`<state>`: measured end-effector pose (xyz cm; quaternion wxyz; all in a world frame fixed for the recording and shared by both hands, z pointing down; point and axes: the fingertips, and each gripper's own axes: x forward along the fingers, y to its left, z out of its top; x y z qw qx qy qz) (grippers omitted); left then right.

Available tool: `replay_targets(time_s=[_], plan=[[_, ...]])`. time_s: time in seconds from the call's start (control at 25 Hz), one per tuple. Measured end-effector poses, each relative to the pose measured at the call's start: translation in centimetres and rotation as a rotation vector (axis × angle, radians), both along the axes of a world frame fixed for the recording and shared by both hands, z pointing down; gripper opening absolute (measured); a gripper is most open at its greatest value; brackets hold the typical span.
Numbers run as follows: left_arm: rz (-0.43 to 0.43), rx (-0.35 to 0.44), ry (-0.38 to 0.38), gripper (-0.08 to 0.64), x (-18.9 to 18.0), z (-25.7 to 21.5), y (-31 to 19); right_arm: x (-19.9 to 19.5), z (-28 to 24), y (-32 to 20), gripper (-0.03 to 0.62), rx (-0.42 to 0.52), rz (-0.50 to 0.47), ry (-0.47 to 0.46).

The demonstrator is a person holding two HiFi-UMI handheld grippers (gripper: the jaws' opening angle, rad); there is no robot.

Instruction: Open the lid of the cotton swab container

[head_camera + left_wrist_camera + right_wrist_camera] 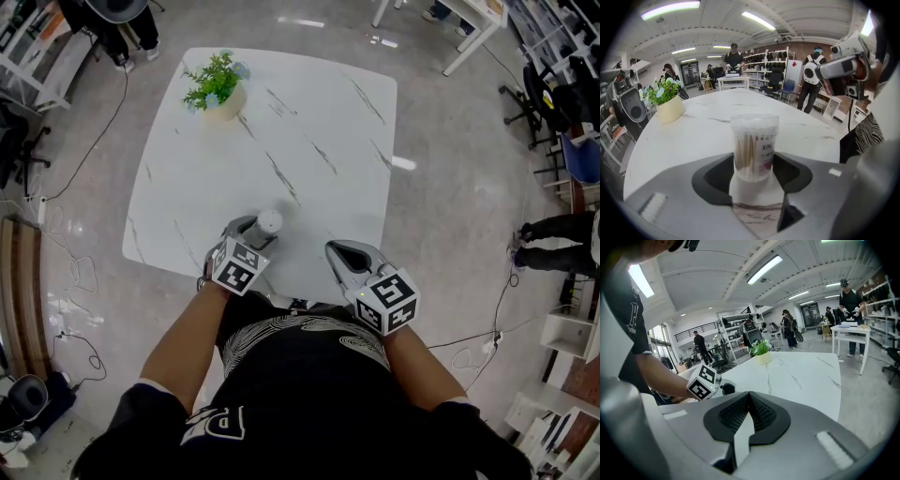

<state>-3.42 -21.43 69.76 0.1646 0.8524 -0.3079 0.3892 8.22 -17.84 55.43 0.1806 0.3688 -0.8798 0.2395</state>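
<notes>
A clear round cotton swab container (269,222) with a white lid stands upright near the front edge of the white marble table (319,112). In the left gripper view the container (753,147) sits between the dark pads, which touch both of its sides low down; the lid is on. My left gripper (260,235) is shut on it. To its right, my right gripper (338,251) hangs over the table's front edge. Its jaws are pressed together in the right gripper view (749,400), with nothing between them. The right gripper (843,65) also shows at the upper right of the left gripper view.
A small potted plant (217,86) stands at the table's far left corner. Cables (80,281) trail on the floor to the left. Office chairs (534,103), desks and shelves ring the room. Several people stand in the background (734,58).
</notes>
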Motion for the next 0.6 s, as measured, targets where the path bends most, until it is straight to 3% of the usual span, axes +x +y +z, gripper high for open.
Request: replay_targets(time_s=[0.6], plan=[[-0.012, 0.022, 0.006, 0.308, -0.29, -0.47, -0.33, 0.08, -0.22, 0.10, 0.000, 0.009, 0.009, 0.005]])
